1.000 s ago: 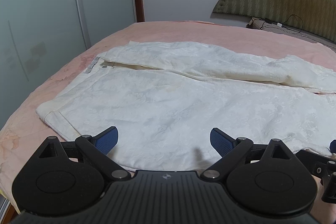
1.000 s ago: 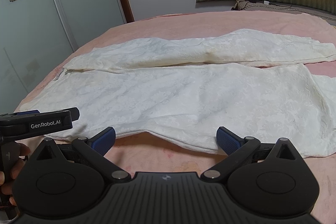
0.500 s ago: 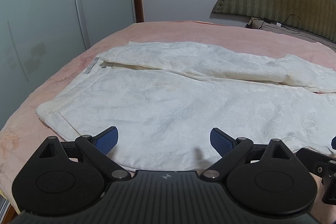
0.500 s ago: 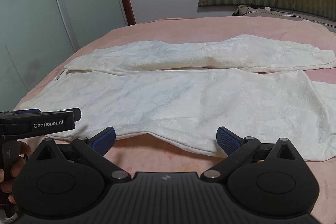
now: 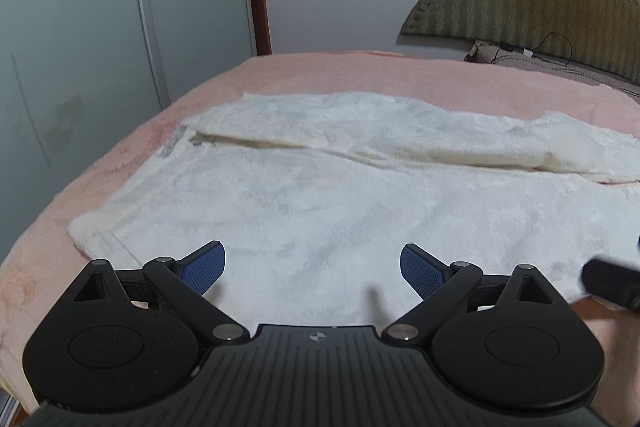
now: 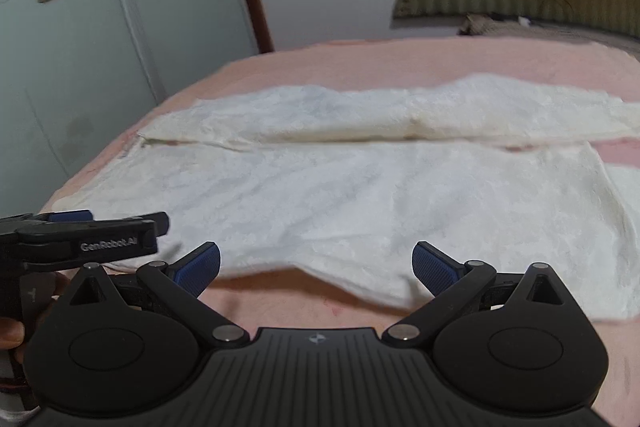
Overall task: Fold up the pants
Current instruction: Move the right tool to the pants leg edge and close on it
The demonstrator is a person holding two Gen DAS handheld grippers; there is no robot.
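Pants (image 5: 320,195): 1, flat | left gripper (image 5: 313,267): agape | right gripper (image 6: 316,269): agape

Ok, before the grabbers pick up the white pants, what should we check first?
1. Pants spread flat on the pink bed, both legs side by side: ok.
2. Left gripper open and empty: ok.
3. Right gripper open and empty: ok.
4. Left gripper over the cloth near the waistband end: ok.
5. Right gripper lined up with the near edge of the pants: ok; the edge lies just ahead of its fingertips.
6. Nothing lying on top of the pants: ok in the parts that show; the far leg ends run out of view, so cannot tell there.
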